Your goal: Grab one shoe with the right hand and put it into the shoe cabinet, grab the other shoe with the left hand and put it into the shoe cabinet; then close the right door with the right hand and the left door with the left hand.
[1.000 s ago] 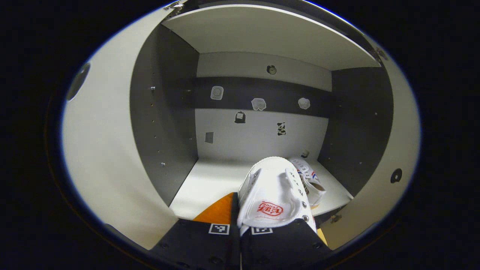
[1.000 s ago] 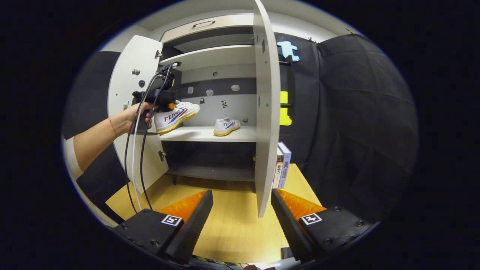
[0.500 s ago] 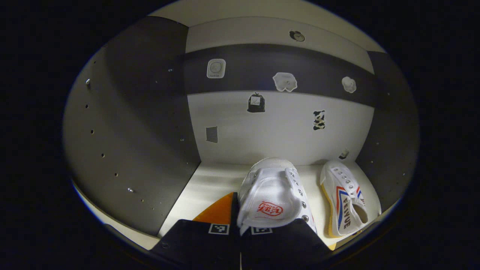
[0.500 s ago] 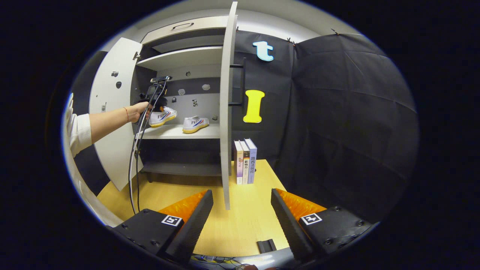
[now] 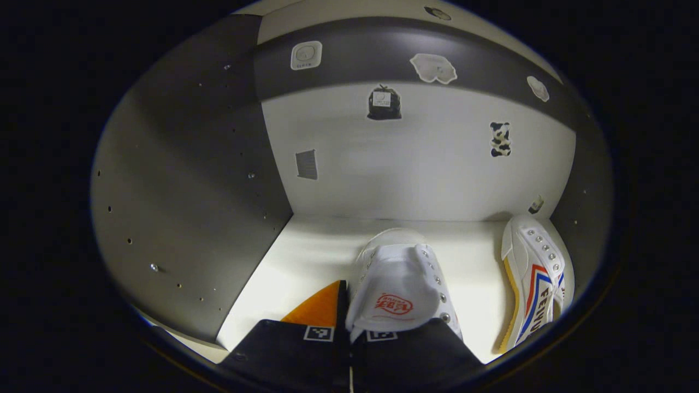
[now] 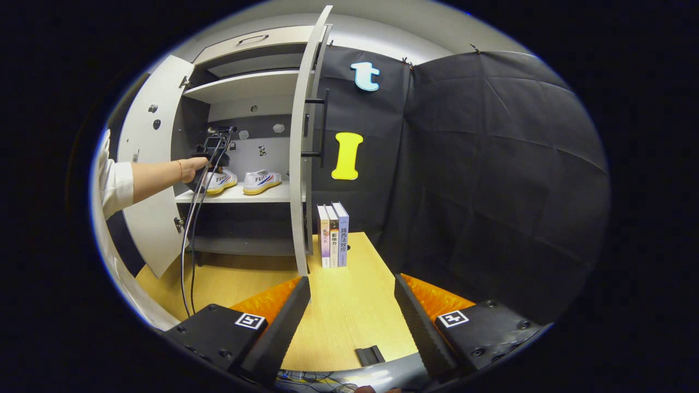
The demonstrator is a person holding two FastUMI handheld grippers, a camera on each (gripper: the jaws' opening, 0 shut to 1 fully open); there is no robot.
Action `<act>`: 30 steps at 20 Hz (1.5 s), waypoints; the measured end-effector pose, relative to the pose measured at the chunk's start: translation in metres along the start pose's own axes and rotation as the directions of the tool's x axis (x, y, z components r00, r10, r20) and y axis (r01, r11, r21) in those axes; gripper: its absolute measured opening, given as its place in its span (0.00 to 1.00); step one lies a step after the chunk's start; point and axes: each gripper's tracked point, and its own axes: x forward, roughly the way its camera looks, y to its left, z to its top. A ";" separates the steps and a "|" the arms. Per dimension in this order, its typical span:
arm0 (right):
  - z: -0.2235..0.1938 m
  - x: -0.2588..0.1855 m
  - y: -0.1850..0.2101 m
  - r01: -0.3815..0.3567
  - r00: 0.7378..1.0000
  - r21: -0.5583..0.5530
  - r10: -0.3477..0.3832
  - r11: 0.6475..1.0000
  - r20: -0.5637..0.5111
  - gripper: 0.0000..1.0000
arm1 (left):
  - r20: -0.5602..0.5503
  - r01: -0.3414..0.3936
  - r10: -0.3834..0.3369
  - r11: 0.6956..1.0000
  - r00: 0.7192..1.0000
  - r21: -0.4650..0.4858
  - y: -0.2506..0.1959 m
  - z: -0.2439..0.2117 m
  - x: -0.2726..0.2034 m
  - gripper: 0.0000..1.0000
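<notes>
While the left gripper (image 5: pixel 349 333) clenches the second shoe (image 5: pixel 401 286) low over the shelf (image 5: pixel 306 256), releasing early could tip it against the first shoe (image 5: pixel 535 286) to its right; the right gripper (image 6: pixel 352 311) waits, fingers spread, over the desk (image 6: pixel 349 305).

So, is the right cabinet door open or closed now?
Open: the right door stands edge-on, swung out from the cabinet.
</notes>
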 end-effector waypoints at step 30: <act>0.049 0.036 -0.002 -0.093 0.995 0.118 0.089 0.989 0.043 0.98 | 0.368 0.130 -0.118 0.991 0.922 -0.008 0.006 -0.005 -0.229 0.87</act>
